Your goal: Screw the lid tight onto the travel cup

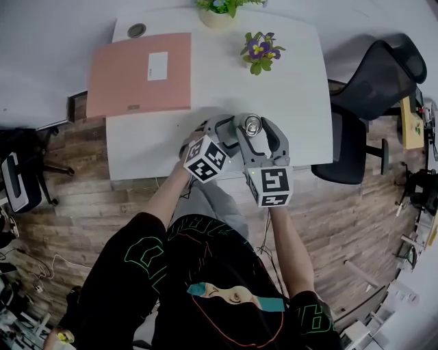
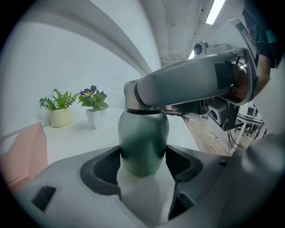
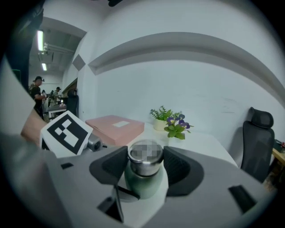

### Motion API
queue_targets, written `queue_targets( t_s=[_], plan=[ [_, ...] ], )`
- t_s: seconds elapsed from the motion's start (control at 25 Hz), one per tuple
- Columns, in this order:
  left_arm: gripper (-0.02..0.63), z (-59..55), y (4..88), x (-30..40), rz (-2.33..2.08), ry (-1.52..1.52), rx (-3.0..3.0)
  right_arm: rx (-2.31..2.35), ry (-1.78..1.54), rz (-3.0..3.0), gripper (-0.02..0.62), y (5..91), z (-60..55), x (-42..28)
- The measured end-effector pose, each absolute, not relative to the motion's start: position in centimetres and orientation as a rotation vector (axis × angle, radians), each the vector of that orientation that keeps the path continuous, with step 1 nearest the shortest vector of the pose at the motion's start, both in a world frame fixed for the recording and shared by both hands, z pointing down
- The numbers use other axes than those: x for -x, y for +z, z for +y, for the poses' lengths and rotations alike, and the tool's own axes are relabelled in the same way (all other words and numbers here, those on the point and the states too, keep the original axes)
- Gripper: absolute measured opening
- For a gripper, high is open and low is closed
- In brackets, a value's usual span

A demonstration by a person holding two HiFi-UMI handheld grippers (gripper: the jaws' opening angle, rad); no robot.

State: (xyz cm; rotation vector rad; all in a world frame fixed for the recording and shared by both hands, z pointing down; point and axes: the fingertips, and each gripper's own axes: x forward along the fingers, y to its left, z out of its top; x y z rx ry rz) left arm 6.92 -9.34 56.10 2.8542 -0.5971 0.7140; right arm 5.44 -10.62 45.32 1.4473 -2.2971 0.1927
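Far-left corner of the table (image 1: 301, 102): we see a pink folder (image 1: 140, 74) lying flat w/ a white label. Moving right, approx. mid near edge, our left gripper (image 2: 142, 165) comes in from the left. Its jaws are clamped on the green body of the travel cup (image 2: 143, 133), one pad touching each side. The cup is upright just inside the near edge; we can't tell if its base rests on the table. The steel lid (image 3: 145, 156) sits on top, and our right gripper (image 3: 145, 165) has its jaws closed round it, pads against the lid's sides. Behind the cup are 2 potted plants: a green plant (image 1: 217, 12) at the far edge and a purple-flowered plant (image 1: 260, 51) just nearer. Past the right edge stands a black office chair (image 1: 380, 82).
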Motion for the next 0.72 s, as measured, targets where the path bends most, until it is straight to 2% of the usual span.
queue_targets(
  t_s=[0.24, 0.72],
  plan=[
    [0.328, -9.4, 56.1, -6.9, -0.602, 0.718, -2.852, -1.295, 0.114, -2.328, 0.281, 45.3, -10.0, -5.1],
    [0.328, -9.4, 56.2, -7.0, -0.599, 0.721, -2.853, -0.979, 0.065, -2.454, 0.288, 44.4, -10.3, -5.5]
  ],
)
